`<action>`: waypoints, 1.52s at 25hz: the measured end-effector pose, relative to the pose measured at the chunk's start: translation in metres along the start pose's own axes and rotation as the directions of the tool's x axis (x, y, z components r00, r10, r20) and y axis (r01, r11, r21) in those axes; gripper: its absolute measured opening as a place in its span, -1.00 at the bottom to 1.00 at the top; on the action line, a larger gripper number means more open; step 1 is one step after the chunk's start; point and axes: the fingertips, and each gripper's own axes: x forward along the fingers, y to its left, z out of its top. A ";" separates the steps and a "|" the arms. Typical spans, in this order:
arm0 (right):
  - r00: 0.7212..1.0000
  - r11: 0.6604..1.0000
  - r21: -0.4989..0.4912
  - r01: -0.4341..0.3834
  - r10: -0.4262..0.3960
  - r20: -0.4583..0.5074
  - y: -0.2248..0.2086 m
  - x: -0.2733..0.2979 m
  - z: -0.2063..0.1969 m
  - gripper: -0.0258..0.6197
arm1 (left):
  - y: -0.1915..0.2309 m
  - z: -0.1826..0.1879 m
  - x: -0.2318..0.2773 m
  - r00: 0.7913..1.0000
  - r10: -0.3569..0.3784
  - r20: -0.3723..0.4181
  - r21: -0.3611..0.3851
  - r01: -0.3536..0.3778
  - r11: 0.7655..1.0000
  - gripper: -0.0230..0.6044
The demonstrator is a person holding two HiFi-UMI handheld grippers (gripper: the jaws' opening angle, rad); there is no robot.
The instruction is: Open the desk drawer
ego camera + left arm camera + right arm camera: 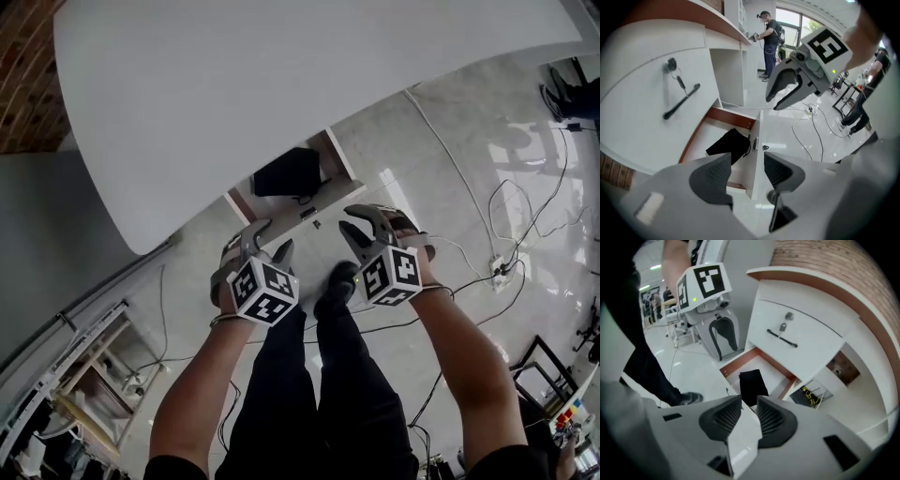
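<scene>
The desk drawer [330,204] stands pulled out from under the white bench [281,84], its red-brown side rails exposed and its white front panel facing the operator. A black item [286,172] lies inside it, towards the back. The left gripper [277,234] hangs above the floor on the near side of the drawer front, jaws well apart and empty. The right gripper [346,217] hangs beside it at the drawer's right end, jaws parted more narrowly, with nothing clamped. Above the open drawer is a closed front with a dark bar handle [682,101] and a key [670,65] in its lock. The operator's shoe [337,286] is planted just short of the drawer. Cables [525,211] and a power strip [497,267] lie on the floor to the right. A bystander [769,42] works further along the bench.
</scene>
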 end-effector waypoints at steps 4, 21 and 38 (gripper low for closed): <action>0.997 0.976 0.212 0.044 -0.055 0.046 -0.012 -0.041 0.018 -0.59 | 0.010 0.023 -0.046 0.996 0.018 0.086 -0.115 -0.008 0.993 -0.20; 0.957 0.812 0.569 0.127 -0.252 0.146 -0.027 -0.233 0.087 -0.64 | -0.009 0.122 -0.247 0.925 0.028 0.379 -0.286 0.088 0.954 -0.36; 0.822 0.650 0.732 0.204 -0.519 0.232 -0.038 -0.390 0.127 -0.85 | -0.017 0.158 -0.399 0.819 0.027 0.573 -0.156 0.077 0.985 -0.66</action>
